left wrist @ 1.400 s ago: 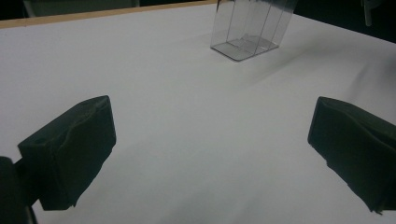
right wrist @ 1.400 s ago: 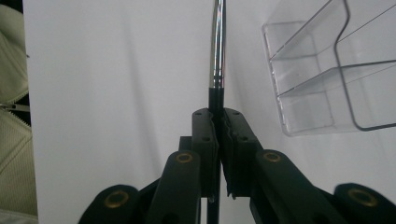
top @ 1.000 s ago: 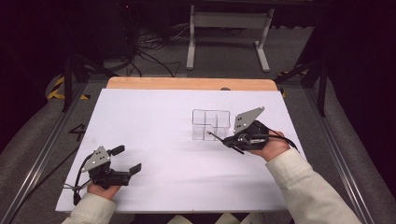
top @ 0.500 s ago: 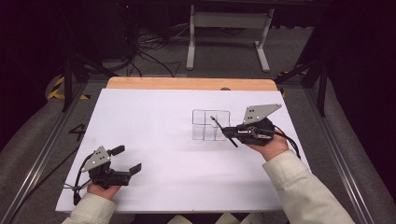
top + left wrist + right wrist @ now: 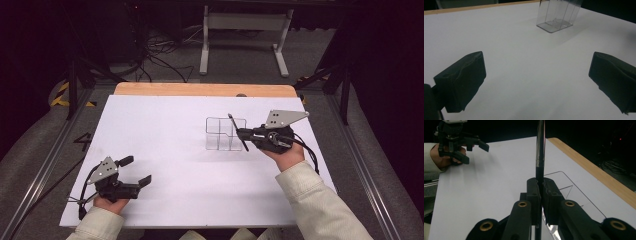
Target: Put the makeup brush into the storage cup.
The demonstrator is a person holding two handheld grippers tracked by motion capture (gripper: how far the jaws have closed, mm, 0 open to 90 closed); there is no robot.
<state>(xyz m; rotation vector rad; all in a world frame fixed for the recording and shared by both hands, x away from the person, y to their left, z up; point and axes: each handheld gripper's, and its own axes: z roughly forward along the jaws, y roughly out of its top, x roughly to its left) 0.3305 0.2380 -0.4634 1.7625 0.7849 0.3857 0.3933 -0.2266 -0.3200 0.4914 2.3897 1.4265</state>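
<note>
Right hand-held gripper [image 5: 241,133] is clenched on a thin black pen with a shiny silver part [image 5: 540,150]. Its jaws squeeze the pen near the middle, and I hold it just over the right side of the clear plastic box with little see-through walls inside [image 5: 226,133]. From above, the pen points toward 11 o'clock and sticks out both ways past the jaws.

What could go wrong? I think the pen could slip, because it is thin and smooth and only a small bit of it is pinched. If I tilt my hand too fast, it may swing or drop. The box looks very light. If the pen tip bumps a wall, the box may slide or tip over on the white worktop [image 5: 165,150]. The walls are hard to see because they are clear, so I could miss the slot I want. I cannot tell which slot the pen is over.

Left hand-held gripper [image 5: 134,170] rests far off at 7 o'clock on the worktop. It is released, with its jaws wide apart and nothing between them. It is well apart from the box, so it cannot steady the box right now.

Nothing else lies on the worktop near the box. A wooden strip [image 5: 200,89] runs along the far edge at 12 o'clock.
</note>
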